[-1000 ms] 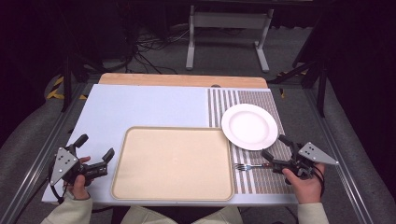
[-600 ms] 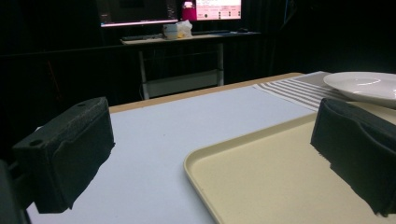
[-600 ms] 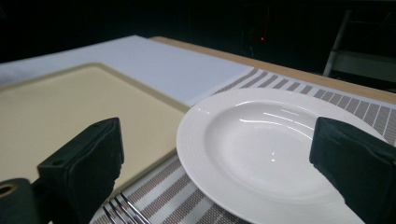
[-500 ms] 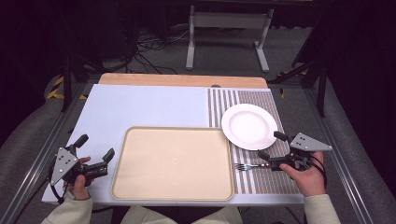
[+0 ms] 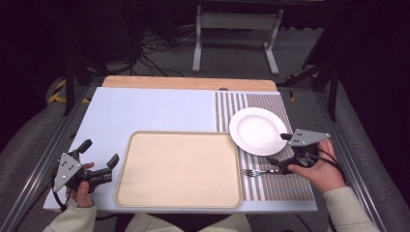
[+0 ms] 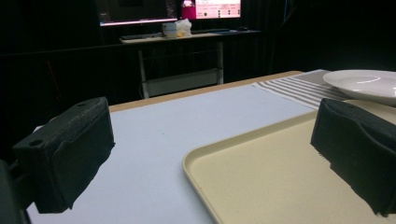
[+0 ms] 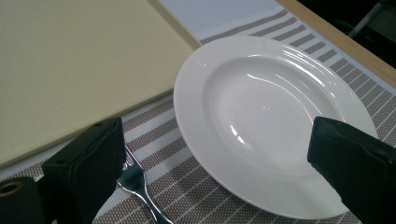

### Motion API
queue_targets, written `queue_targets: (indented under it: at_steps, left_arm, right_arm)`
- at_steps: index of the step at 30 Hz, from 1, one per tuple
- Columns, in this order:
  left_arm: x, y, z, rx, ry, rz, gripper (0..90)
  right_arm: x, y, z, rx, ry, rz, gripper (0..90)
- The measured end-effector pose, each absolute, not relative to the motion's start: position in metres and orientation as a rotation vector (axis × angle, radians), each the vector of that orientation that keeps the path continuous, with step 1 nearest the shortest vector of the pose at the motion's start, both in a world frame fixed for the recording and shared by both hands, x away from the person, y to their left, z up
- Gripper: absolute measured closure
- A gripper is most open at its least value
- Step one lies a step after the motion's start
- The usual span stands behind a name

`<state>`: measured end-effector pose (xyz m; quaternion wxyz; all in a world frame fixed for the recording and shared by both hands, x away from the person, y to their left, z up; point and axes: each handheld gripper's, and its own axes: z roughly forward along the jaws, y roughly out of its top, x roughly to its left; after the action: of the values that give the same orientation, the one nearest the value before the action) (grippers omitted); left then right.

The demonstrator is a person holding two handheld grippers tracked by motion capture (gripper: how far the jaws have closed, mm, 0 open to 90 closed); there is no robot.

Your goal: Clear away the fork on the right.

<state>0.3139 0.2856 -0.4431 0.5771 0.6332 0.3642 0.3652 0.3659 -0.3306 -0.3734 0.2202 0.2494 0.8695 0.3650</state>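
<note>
A white plate (image 5: 257, 129) rests on a striped placemat (image 5: 285, 186) at the right of the table. A metal fork (image 5: 257, 172) lies on the mat just in front of the plate, tines toward the beige tray (image 5: 179, 169). My right gripper (image 5: 278, 149) is open over the plate's near right rim, one jaw above the fork's handle end. In the right gripper view the plate (image 7: 275, 116) spans the gap of the gripper (image 7: 222, 172), and the fork (image 7: 135, 184) lies beside the left jaw. My left gripper (image 5: 100, 152) is open and holds nothing, left of the tray.
The tray (image 6: 280, 177) lies bare in the front middle, its corner between the jaws of my left gripper (image 6: 212, 154). A pale blue mat (image 5: 154, 108) covers the left and back of the table. A wooden strip (image 5: 188, 83) runs along the far edge.
My right gripper has moved forward from the fork toward the plate's rim and turned, still open. The left gripper has not moved.
</note>
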Motion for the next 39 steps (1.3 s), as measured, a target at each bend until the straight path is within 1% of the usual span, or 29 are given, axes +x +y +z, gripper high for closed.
queue_targets:
  at_steps: [18, 39]
  left_arm:
    - [0.314, 0.287, -0.443, 1.487, 0.859, 0.857, 0.0]
    - [0.314, 0.286, -0.444, 1.488, 0.860, 0.859, 0.0]
  right_arm:
    - [0.380, -0.317, -0.371, 0.512, 2.645, 0.649, 6.9]
    - [0.385, -0.309, -0.375, 0.418, 2.803, 0.412, 7.5]
